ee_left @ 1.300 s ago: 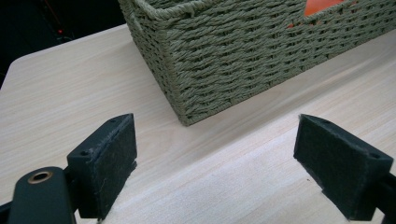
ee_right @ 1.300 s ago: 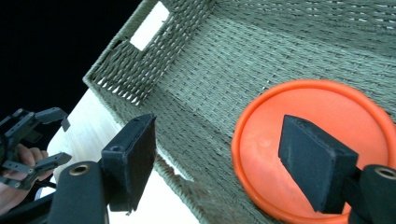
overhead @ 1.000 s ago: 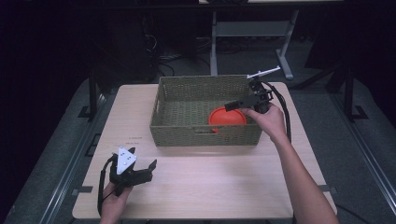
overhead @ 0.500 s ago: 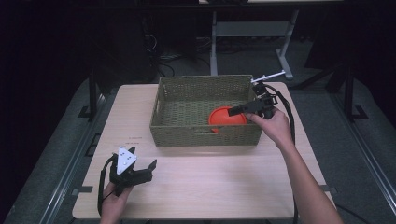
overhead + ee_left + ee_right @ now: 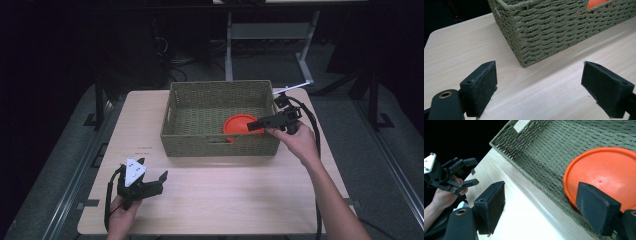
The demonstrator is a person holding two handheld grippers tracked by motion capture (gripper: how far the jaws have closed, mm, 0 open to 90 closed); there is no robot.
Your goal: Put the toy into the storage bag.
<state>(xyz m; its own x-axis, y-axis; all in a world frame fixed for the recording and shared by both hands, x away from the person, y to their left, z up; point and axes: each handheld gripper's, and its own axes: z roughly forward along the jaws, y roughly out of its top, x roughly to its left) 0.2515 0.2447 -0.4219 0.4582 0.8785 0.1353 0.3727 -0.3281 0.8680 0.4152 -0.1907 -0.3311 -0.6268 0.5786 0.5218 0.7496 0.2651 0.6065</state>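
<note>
Both claws are standing spread and empty: the right claw (image 5: 251, 127) is hovering at the woven basket (image 5: 220, 145) rim beside the orange plate (image 5: 240, 123) lying inside, apparently just set down, while the left claw (image 5: 155, 181) is idling on the surface (image 5: 230, 190).

An orange plate (image 5: 240, 124) lies upside down inside the woven green basket (image 5: 200, 142), at its right end, against the near wall.
</note>
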